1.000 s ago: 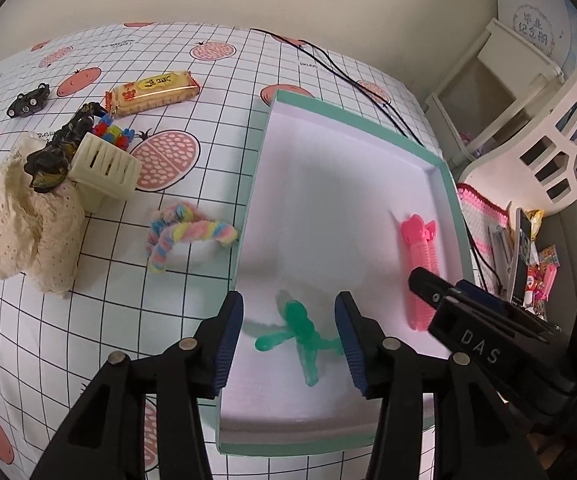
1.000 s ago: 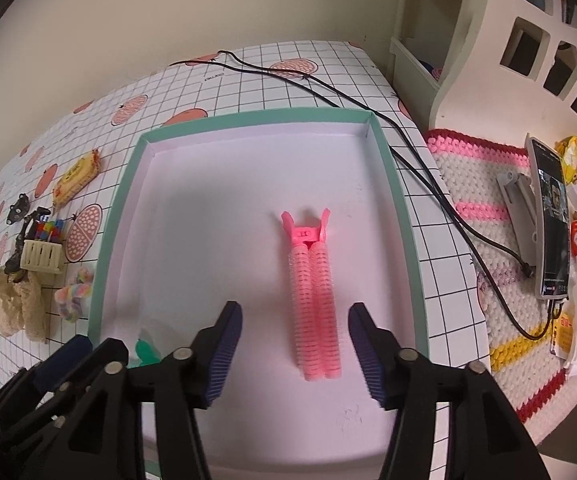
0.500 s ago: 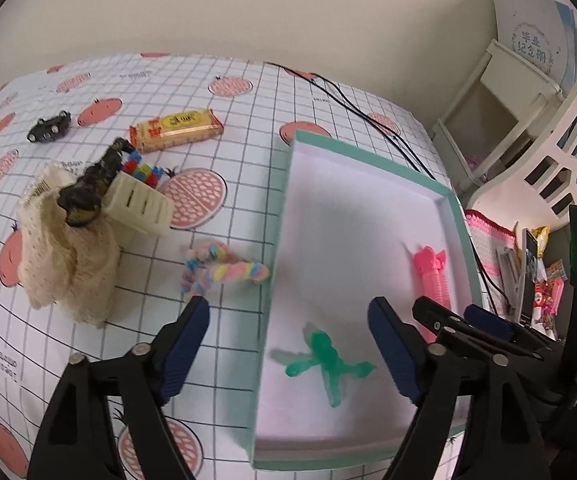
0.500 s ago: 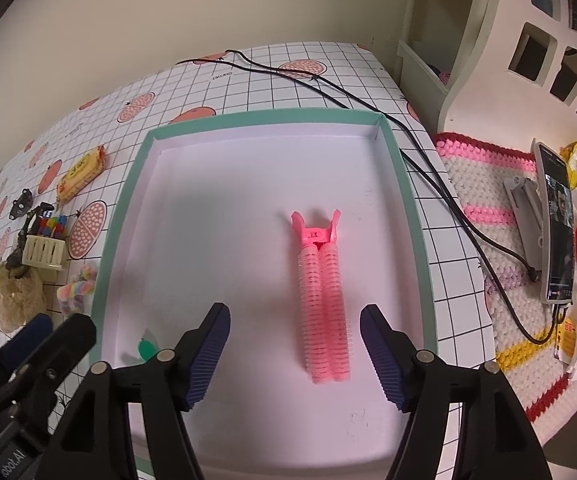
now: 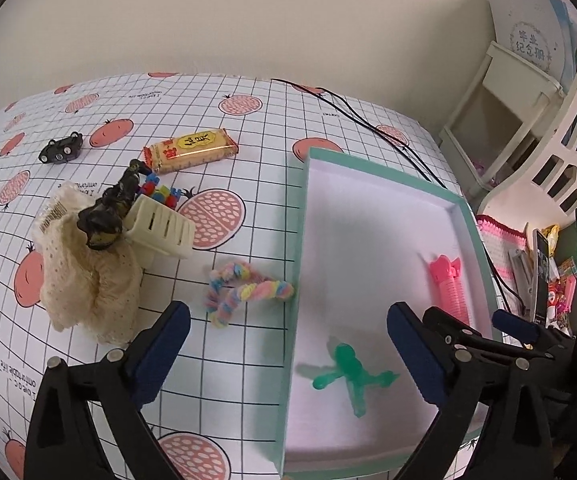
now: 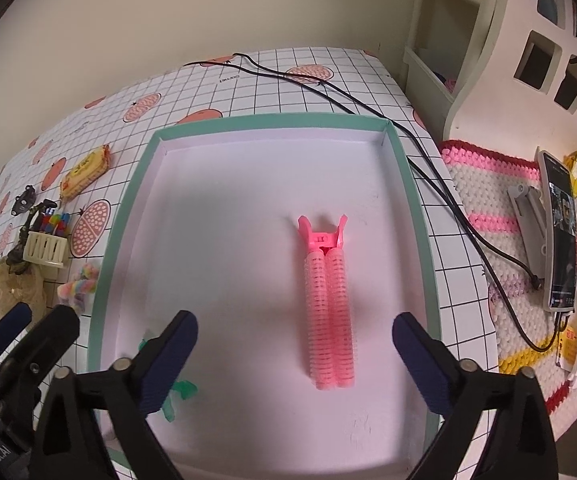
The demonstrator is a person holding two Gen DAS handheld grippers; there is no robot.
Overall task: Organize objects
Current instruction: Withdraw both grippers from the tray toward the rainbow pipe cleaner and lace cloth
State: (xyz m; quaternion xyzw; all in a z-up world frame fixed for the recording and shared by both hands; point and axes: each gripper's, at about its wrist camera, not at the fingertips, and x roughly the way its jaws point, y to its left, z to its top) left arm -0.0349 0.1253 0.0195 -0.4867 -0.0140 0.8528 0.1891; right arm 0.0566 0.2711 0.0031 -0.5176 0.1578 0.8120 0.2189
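A white tray with a teal rim [image 5: 302,216] [image 6: 126,208] holds a green toy figure [image 5: 348,368] [image 6: 182,390] and a pink hair-roller clip [image 5: 450,286] [image 6: 328,312]. My left gripper [image 5: 288,350] stands open above the tray's left rim, empty. My right gripper [image 6: 294,354] is open above the near end of the pink clip, holding nothing. On the tablecloth left of the tray lie a pastel fuzzy pipe cleaner [image 5: 244,290] [image 6: 78,288], a cream basket [image 5: 160,226], a lace cloth [image 5: 84,276], a wrapped biscuit [image 5: 190,150] and a small black clip [image 5: 60,151].
Black cables [image 6: 368,104] run past the tray's far right corner. A crocheted mat [image 6: 488,200] with a phone on a stand [image 6: 560,232] and small items lies to the right. White shelving [image 6: 488,48] stands at the back right.
The left gripper let go of the green figure, opened wide and drew back and left. The right gripper opened wider and pulled back a little from the pink clip.
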